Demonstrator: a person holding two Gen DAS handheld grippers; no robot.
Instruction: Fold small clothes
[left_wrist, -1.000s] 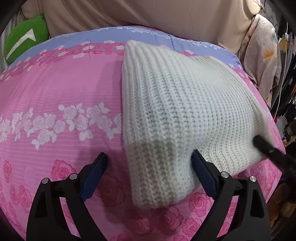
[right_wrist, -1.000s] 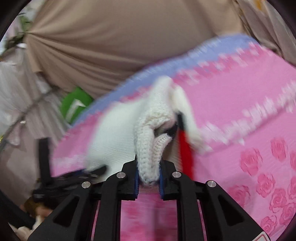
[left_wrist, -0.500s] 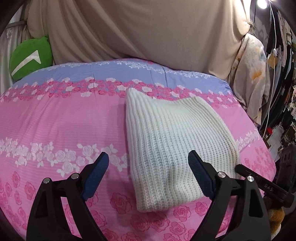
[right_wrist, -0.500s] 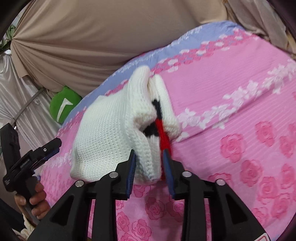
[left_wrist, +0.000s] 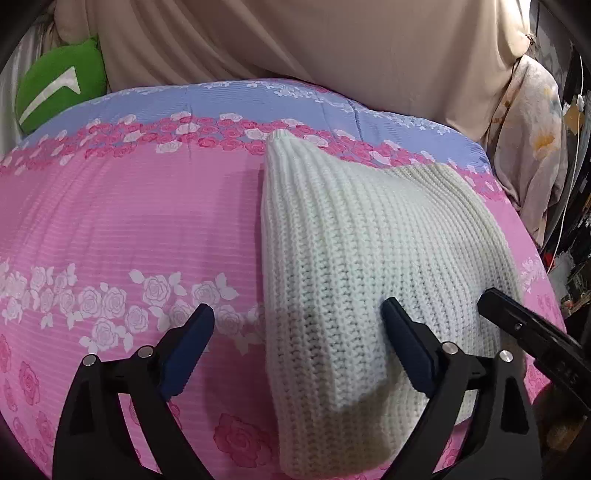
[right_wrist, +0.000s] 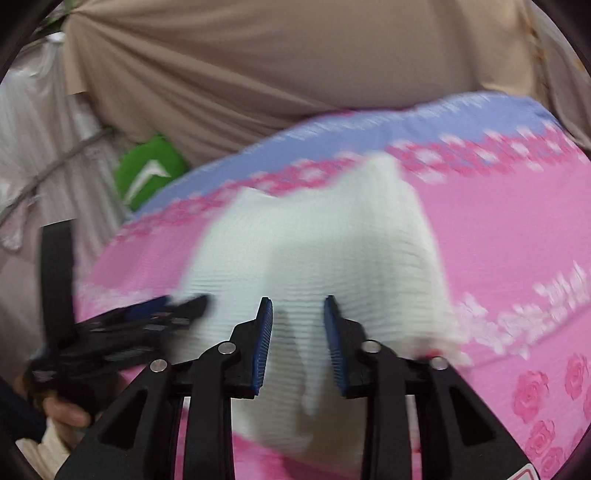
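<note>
A folded white knit (left_wrist: 354, 258) lies flat on the bed (left_wrist: 129, 221), on the pink part of the rose-print cover and toward its right side, its far tip reaching the band of roses below the blue strip. In our left wrist view the left hand-held gripper (left_wrist: 295, 328) hovers low over the knit's near end with its blue-padded jaws spread wide, one finger over the cover and the other over the wool, gripping nothing. In our right wrist view, which is blurred, the right hand-held gripper (right_wrist: 298, 332) hangs over the knit (right_wrist: 325, 251) with its jaws parted and the white fabric showing between the pads; we cannot tell whether they touch it. A green cushion (left_wrist: 61, 85) sits at the bed's far left corner against a beige curtain (left_wrist: 295, 40), and floral fabric (left_wrist: 532, 122) hangs at the right.
</note>
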